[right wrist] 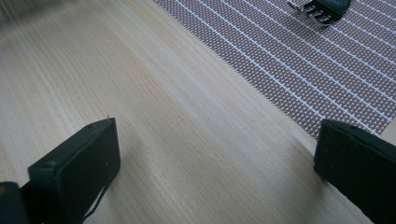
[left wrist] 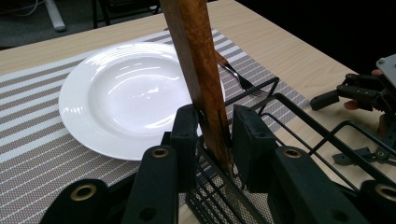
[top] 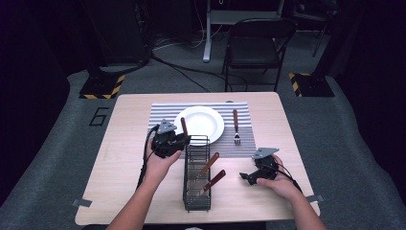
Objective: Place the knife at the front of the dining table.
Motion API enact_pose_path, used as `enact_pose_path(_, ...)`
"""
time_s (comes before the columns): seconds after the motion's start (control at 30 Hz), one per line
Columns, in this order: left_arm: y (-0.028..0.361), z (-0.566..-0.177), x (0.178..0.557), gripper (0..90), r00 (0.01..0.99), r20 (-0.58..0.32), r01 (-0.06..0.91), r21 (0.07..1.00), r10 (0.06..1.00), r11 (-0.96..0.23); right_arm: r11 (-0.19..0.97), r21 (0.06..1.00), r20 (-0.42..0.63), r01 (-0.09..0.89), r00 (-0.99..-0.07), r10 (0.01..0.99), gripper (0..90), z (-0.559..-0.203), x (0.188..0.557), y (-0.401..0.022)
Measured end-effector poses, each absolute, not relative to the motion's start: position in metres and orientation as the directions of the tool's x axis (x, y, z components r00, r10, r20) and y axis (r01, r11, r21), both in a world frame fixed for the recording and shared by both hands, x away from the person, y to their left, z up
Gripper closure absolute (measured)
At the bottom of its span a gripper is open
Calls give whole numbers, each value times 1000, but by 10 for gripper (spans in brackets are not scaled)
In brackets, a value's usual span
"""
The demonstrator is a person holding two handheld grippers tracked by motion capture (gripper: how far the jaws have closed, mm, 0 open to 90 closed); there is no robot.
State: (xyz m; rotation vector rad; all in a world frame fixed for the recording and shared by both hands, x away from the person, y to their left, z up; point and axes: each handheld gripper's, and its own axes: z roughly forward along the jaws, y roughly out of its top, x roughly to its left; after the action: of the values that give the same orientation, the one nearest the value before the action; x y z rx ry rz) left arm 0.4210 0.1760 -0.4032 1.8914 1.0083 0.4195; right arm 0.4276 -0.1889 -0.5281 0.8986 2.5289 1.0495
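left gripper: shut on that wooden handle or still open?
Shut on it. In the left gripper view the left gripper has both pads against the wooden handle, which stands nearly upright at the wire basket end by the plate.

Two black grippers: left gripper [top: 184, 140] and right gripper [top: 244, 177], each topped by a grey three-cornered plate and trailing a black cable. Blocky black jaws with flat pads, brass-ringed screw holes along the arms. Bare forearms, no sleeves.
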Motion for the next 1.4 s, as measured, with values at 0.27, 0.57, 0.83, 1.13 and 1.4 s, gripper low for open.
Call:
enact_pose_path(0.27, 175, -405, 414, 740, 633, -150, 458, 864, 760, -211, 548, 708, -2, 445, -775, 632, 0, -528, 428, -189)
enact_pose_path(0.57, 169, -407, 415, 757, 652, -168, 461, 862, 739, -211, 548, 708, -2, 445, -775, 632, 0, -528, 428, -189)
enact_pose_path(0.83, 167, -410, 418, 757, 644, -172, 473, 855, 745, -211, 548, 708, -2, 444, -775, 632, 0, -528, 428, -189)
enact_pose_path(1.13, 167, -413, 417, 757, 651, -168, 473, 852, 741, -223, 548, 709, -2, 445, -775, 632, 0, -528, 428, -189)
enact_pose_path(1.4, 167, -412, 414, 764, 651, -169, 472, 854, 740, -220, 548, 709, -2, 445, -775, 632, 0, -528, 428, -189)
